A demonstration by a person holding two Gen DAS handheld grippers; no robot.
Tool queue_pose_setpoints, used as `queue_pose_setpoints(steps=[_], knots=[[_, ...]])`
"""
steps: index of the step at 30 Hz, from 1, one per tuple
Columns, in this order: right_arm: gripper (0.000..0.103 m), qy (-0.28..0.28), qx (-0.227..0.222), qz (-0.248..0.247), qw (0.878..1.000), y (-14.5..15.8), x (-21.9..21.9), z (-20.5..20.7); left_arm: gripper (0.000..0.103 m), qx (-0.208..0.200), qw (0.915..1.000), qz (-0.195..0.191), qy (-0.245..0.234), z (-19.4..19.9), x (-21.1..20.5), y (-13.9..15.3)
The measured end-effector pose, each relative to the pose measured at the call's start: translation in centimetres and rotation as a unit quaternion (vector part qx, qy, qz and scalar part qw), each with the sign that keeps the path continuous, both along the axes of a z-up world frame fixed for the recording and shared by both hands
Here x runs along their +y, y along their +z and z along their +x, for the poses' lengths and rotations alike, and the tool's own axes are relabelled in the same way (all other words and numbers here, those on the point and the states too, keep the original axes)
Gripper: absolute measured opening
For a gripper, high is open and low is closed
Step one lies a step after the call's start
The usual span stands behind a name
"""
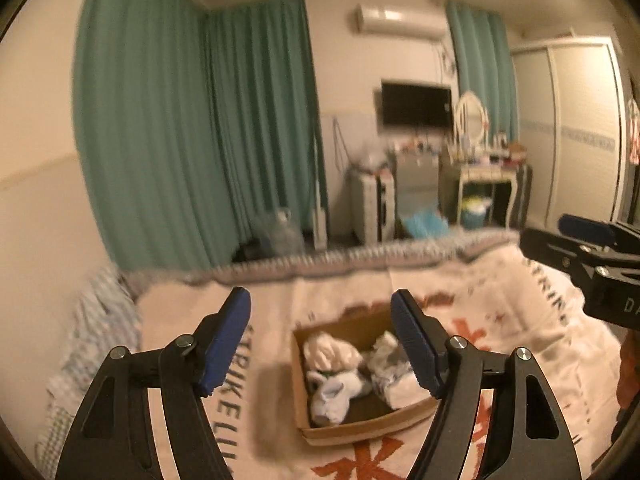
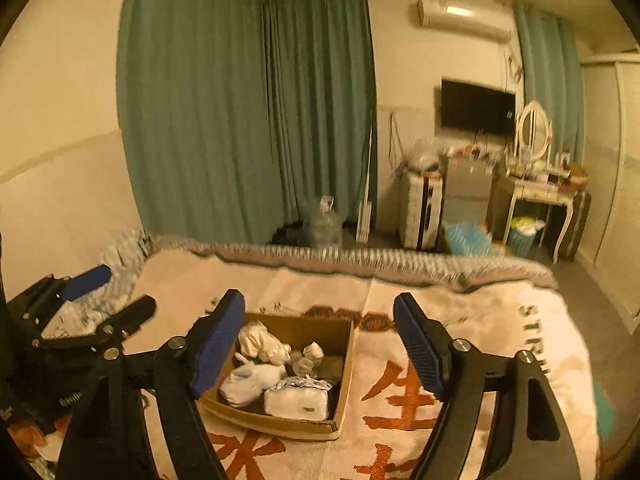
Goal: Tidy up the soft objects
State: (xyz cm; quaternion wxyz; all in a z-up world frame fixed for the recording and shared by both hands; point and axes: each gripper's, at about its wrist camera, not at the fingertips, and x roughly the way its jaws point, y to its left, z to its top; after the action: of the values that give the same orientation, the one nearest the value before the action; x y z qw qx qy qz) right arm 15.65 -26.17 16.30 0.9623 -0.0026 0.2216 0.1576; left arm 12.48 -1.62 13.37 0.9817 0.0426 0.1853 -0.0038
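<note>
Left wrist view, left to right: green curtains (image 1: 168,128) cover the far wall. Below them, a bed (image 1: 280,266) carries a cream blanket (image 1: 272,304) with dark lettering and orange characters. The left claw (image 1: 321,344) is held above the blanket with its blue pads (image 1: 228,344) spread wide; nothing is between them. A cardboard box (image 1: 368,426) sits on the blanket, seen between the pads and nearer the right one. Inside it lie several pale socks (image 1: 330,398), bunched loosely and touching one another. Further right, a TV (image 1: 416,105) hangs on the wall, with a dresser (image 1: 486,174) and oval mirror (image 1: 471,114) beside it. The right claw (image 1: 576,254) enters at the right edge, above the blanket and well apart from the box.

Right wrist view, left to right: the left claw (image 2: 100,292) appears at the left edge, above the blanket's (image 2: 460,320) left side; its fingers stand apart and hold nothing. The right claw (image 2: 319,344) is wide open and empty, its blue pads (image 2: 218,344) framing the box (image 2: 280,424). The box lies just inside the left pad, on the blanket, near its left half. The socks (image 2: 256,382) fill the box floor; one folded white bundle (image 2: 296,402) lies at the near side. Curtains (image 2: 224,112), TV (image 2: 478,106) and dresser (image 2: 536,192) stand behind the bed (image 2: 360,258).
</note>
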Motion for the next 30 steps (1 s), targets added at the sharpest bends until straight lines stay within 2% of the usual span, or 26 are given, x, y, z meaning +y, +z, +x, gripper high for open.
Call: queue_pose_setpoints(steps=[2, 7, 10, 14, 18, 24, 30], knots=[[0.084, -0.004, -0.026, 0.001, 1.0, 1.9, -0.3, -2.7, 0.088, -0.037, 0.9993, -0.002, 0.007, -2.7, 0.5, 1.7], [0.095, -0.01, -0.077, -0.004, 0.997, 5.0, -0.7, -8.5, 0.093, -0.129, 0.991, -0.007, 0.036, -8.7, 2.0, 4.3], [0.103, -0.019, -0.1, -0.013, 0.995, 5.6, -0.5, -11.0, 0.093, -0.156, 0.9865, -0.009, 0.046, -10.7, 2.6, 4.3], [0.103, -0.017, -0.112, -0.006, 0.994, 5.2, -0.5, -12.9, 0.093, -0.173, 0.983, -0.009, 0.062, -11.5, 3.3, 2.9], [0.103, -0.012, -0.11, -0.006, 0.994, 3.4, 0.1, -13.1, 0.093, -0.168, 0.9836, -0.002, 0.064, -11.3, 3.4, 0.6], [0.103, -0.019, -0.113, 0.007, 0.993, -1.5, 0.7, -12.1, 0.093, -0.122, 0.9889, -0.018, 0.082, -9.1, 3.9, -4.2], [0.103, -0.013, -0.073, 0.011, 0.997, -7.5, 1.3, -9.3, 0.093, -0.068, 0.9934, -0.01, 0.091, -6.5, 3.2, -9.8]])
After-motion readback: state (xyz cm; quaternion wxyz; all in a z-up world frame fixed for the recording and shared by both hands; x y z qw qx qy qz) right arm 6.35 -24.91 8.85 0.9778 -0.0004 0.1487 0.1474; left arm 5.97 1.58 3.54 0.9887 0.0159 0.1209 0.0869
